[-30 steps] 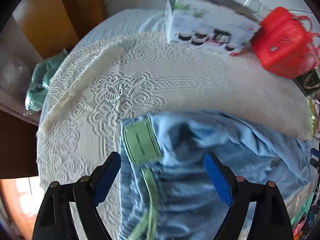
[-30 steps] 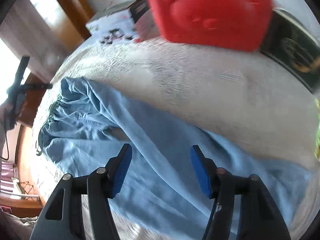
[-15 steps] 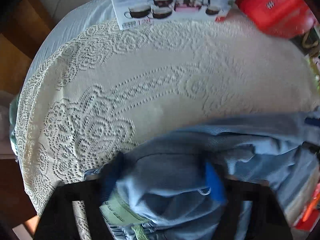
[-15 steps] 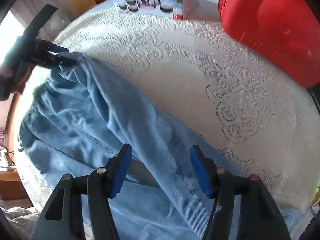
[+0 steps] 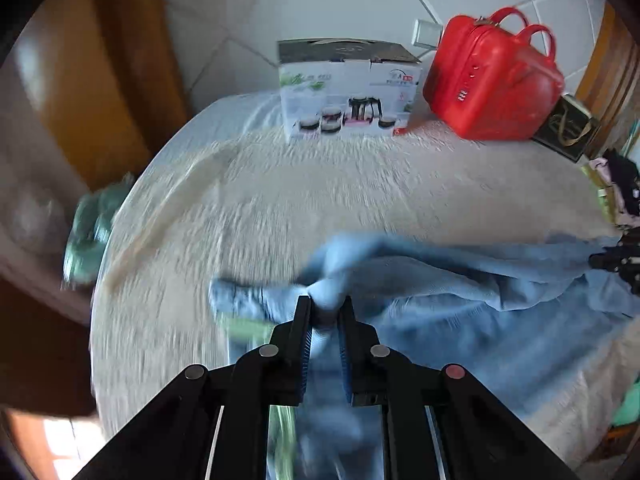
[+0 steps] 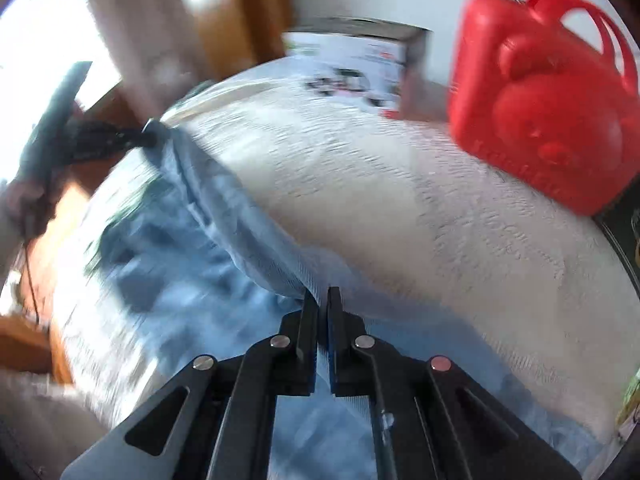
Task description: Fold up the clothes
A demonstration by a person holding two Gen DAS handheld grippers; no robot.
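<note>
Lace-covered worktop [image 5: 320, 184] bearing blue trousers [image 5: 480, 320] near its front edge; red bag [image 5: 492, 88] and box [image 5: 344, 92] at the back. Left gripper [image 5: 324, 312] closing, waistband bunched between its pads; right gripper [image 6: 323, 304] clamped on a fabric fold.

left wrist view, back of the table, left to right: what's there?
Tea-set box → red bag → black gift box.
</note>
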